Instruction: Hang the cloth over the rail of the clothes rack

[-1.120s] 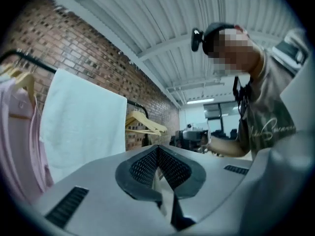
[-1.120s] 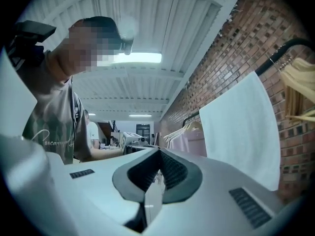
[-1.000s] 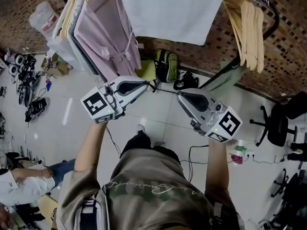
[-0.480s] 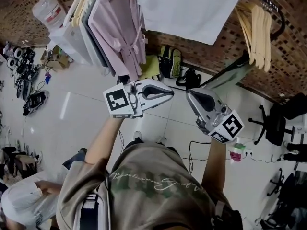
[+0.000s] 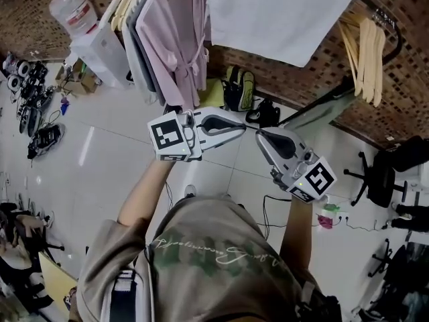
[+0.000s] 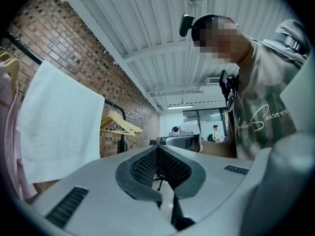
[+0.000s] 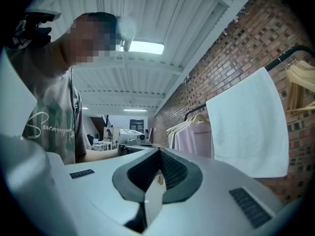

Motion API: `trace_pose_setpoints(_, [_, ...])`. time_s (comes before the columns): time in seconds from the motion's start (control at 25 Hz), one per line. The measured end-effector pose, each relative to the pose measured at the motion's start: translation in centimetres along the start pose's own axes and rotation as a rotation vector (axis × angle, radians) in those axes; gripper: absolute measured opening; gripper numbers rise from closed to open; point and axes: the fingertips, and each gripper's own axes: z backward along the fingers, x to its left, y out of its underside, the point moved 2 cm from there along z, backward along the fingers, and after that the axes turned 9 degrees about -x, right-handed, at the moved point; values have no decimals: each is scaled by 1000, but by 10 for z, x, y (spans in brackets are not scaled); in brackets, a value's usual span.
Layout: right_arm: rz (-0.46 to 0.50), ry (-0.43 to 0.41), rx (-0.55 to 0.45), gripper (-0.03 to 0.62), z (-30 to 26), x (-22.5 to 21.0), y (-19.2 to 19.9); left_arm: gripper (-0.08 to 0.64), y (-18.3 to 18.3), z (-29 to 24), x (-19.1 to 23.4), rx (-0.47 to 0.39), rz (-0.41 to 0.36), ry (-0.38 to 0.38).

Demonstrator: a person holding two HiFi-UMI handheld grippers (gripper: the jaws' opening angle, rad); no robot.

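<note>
Both arms up and forward, forearms bare. Left forearm [image 5: 144, 193] slanting toward 1 o'clock; left gripper [image 5: 238, 127] turned sideways, nose to 3 o'clock, jaws pressed together, nothing between. Right forearm [image 5: 298, 223] running to 12 o'clock; right gripper [image 5: 261, 138] nose to 10 o'clock, jaws together, empty. Noses near, not touching.

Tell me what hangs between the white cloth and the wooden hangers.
Nothing: the short rail stretch between white cloth and wooden hangers is bare, per the left gripper view.
</note>
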Motion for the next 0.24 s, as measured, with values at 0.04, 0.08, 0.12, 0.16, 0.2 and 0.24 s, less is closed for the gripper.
trace_pose_setpoints(0.04, [4,0,6,6,-2,1,0,6,-1,1,0,2,-1,2])
trace_pose_setpoints(0.08, [7,0,10,6,-5,3,1,6,-2,4,0,2,0,4])
trace_pose_setpoints(0.12, [9,0,13,6,-9,5,1,6,-4,7,0,3,1,6])
trace_pose_setpoints(0.16, [11,-1,14,6,-13,8,1,6,-6,11,-1,3,3,9])
trace_pose_setpoints(0.2, [12,-2,16,6,-17,11,1,6,-7,15,-1,3,4,11])
trace_pose_setpoints(0.24, [14,-3,18,6,-21,13,1,6,-9,18,-2,4,5,14])
